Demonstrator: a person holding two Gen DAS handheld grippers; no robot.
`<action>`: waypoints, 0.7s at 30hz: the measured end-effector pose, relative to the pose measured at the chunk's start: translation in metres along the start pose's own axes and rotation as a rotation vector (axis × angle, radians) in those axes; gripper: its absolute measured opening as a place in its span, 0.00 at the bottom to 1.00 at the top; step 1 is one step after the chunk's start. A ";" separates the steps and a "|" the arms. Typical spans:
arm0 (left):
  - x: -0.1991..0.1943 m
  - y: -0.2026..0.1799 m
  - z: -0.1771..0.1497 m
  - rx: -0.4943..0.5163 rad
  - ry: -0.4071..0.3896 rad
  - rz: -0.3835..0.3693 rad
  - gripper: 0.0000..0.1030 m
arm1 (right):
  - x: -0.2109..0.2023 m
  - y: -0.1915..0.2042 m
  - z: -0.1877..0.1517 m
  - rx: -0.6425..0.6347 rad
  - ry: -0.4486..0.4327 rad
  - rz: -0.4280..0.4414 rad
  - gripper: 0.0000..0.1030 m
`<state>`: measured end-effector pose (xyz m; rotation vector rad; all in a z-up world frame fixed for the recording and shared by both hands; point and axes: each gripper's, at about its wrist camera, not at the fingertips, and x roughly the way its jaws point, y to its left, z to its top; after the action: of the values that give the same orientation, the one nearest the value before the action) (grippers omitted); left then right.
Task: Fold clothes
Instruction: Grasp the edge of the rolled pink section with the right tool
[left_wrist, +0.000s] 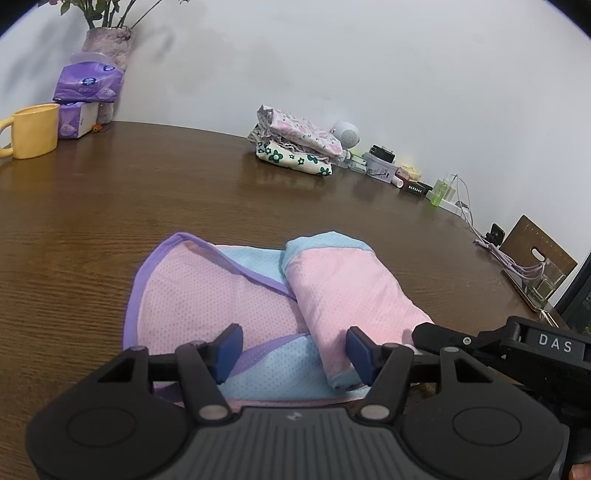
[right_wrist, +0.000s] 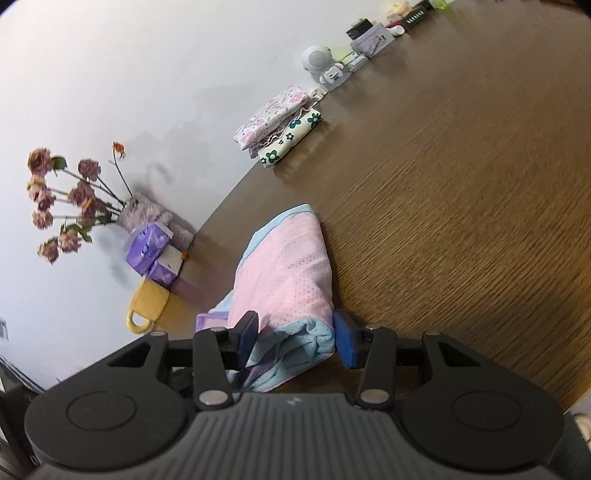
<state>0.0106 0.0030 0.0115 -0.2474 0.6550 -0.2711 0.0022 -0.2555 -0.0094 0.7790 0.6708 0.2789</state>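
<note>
My right gripper (right_wrist: 295, 341) clasps the near end of the top's (left_wrist: 221, 295) folded flap, which runs away from me; my left gripper (left_wrist: 293, 350) hangs open above it

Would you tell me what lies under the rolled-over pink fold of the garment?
Under the pink fold lies the same garment's flat pink and blue mesh layer, on the wooden table. Whatever lies beneath the fold itself is covered.

Garment on a table, clutter along the far wall.
The garment (left_wrist: 236, 295) lies on the near table (left_wrist: 332, 214); folded clothes (left_wrist: 295, 147) behind it; mug (left_wrist: 33, 129) and tissue packs (left_wrist: 86, 85) far left.
</note>
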 end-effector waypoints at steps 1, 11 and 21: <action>0.000 0.000 0.000 0.000 0.000 -0.001 0.59 | 0.000 -0.001 0.000 0.009 -0.001 -0.003 0.39; 0.000 0.000 -0.001 0.000 -0.003 0.002 0.59 | 0.001 -0.007 -0.005 0.072 0.019 -0.008 0.22; -0.002 0.002 -0.001 -0.008 -0.005 -0.010 0.59 | 0.006 0.002 -0.005 0.020 0.041 -0.014 0.21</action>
<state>0.0088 0.0048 0.0110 -0.2591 0.6501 -0.2774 0.0034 -0.2488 -0.0131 0.7892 0.7181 0.2763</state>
